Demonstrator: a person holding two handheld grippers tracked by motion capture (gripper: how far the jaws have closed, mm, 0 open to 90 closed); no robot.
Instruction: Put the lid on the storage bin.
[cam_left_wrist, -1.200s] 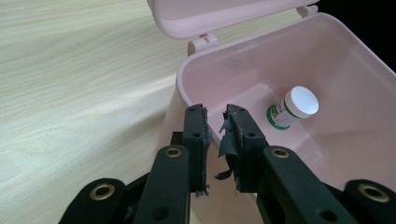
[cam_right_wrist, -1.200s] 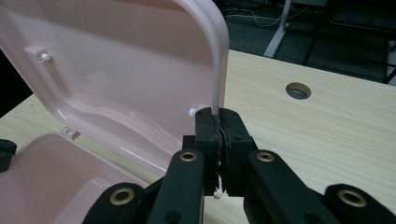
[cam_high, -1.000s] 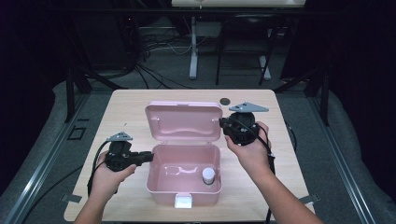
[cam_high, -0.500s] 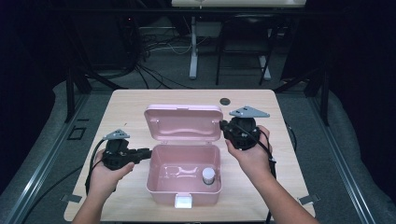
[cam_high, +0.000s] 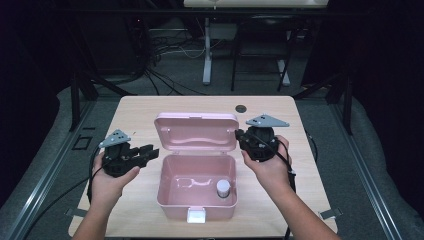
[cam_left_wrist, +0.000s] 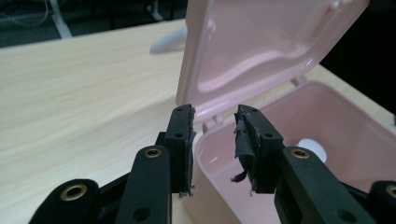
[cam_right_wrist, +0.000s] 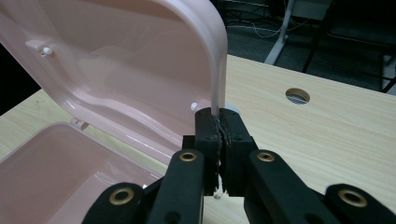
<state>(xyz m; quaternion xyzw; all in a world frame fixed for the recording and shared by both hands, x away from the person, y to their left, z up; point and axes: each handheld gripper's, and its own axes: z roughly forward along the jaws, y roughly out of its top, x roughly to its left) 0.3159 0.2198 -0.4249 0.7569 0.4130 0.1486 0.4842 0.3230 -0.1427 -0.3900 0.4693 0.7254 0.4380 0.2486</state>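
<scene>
At the centre of the high view, on the wooden table (cam_high: 135, 115), stands one pink plastic box (cam_high: 196, 192), its lid (cam_high: 195, 131) raised. Inside lies one white-capped bottle (cam_high: 223, 188), partly hidden. The right gripper (cam_right_wrist: 219, 122) pinches the lid's edge; the left gripper (cam_left_wrist: 215, 135), jaws just parted, holds nothing.
</scene>
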